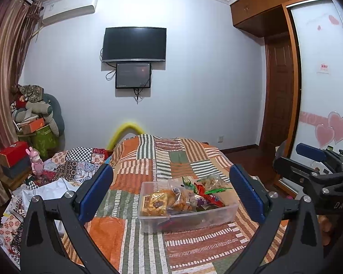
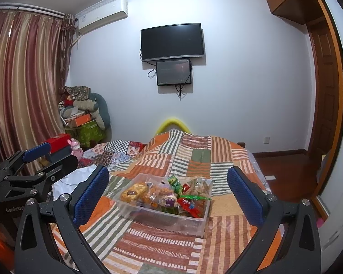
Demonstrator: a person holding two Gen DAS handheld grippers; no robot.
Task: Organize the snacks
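**Snack bin on the bed**

A clear rectangular plastic bin (image 1: pixel 187 215) sits upright and lidless on the patchwork-covered bed. Inside lies a jumbled heap of wrapped snacks (image 2: pixel 162 196): golden-yellow pastry packets to the left, red and green wrappers to the right, and a clear bag of pale biscuits at the back.

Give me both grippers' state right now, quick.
Left gripper: jaws open wide, holding nothing, above the snack bin.
Right gripper: jaws open wide, holding nothing.
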